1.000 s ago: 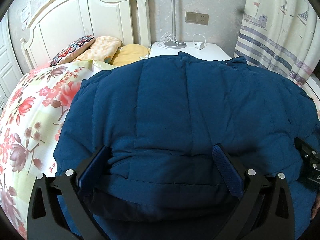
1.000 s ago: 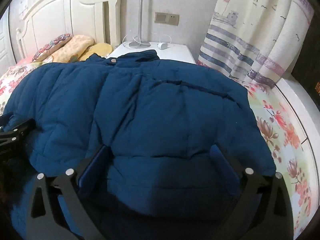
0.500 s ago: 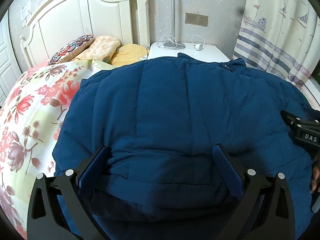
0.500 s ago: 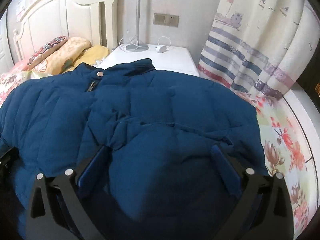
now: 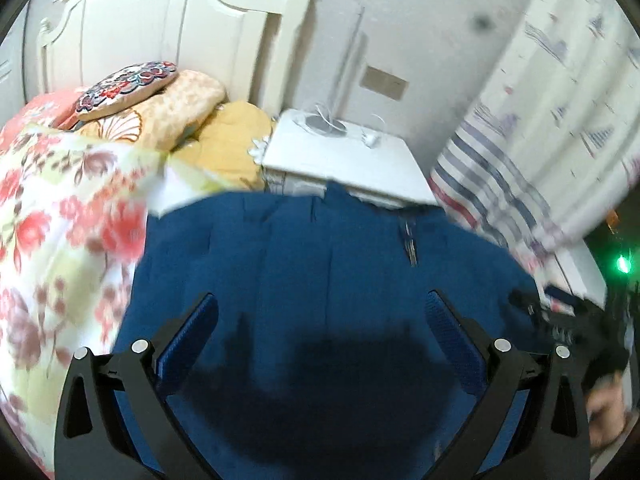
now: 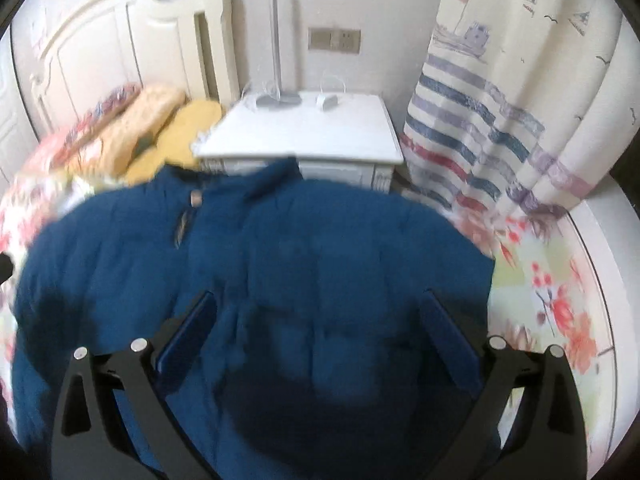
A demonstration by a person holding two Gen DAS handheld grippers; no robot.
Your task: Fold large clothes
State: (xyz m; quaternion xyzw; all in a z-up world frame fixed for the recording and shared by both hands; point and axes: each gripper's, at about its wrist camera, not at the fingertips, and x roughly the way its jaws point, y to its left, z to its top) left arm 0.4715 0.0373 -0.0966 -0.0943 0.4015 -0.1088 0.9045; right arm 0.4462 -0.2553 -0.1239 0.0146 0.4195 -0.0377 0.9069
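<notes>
While both views are motion-blurred, the left gripper (image 5: 320,320) is seen with its jaws spread wide, blue pads either side of the blue padded jacket (image 5: 328,280); nothing is pinched between them. The right gripper (image 6: 316,316) is likewise held wide apart over the same jacket (image 6: 280,264), no fabric clamped. The near hem of the jacket is lost in dark shadow under both grippers, so contact between pads and cloth cannot be told.

The jacket is spread on the bed, over the floral quilt (image 5: 60,240), collar pointing toward the nightstand (image 6: 308,128). A snap and a zipper pull are made out near the collar in the right view; any label there is too blurred to read. In the left view the right gripper's black body is cut off at the right edge, a bit of hand below it.

No containers are seen. Beyond the jacket, pillows (image 5: 168,100) are stacked against the white headboard (image 5: 140,28). A lamp base (image 6: 278,99) with a thin pole and a small white charger (image 6: 326,101) sit on the nightstand. A wall socket plate (image 6: 334,40) is mounted behind it. A striped curtain (image 6: 500,100) with boat prints hangs at the right; no writing can be read.
</notes>
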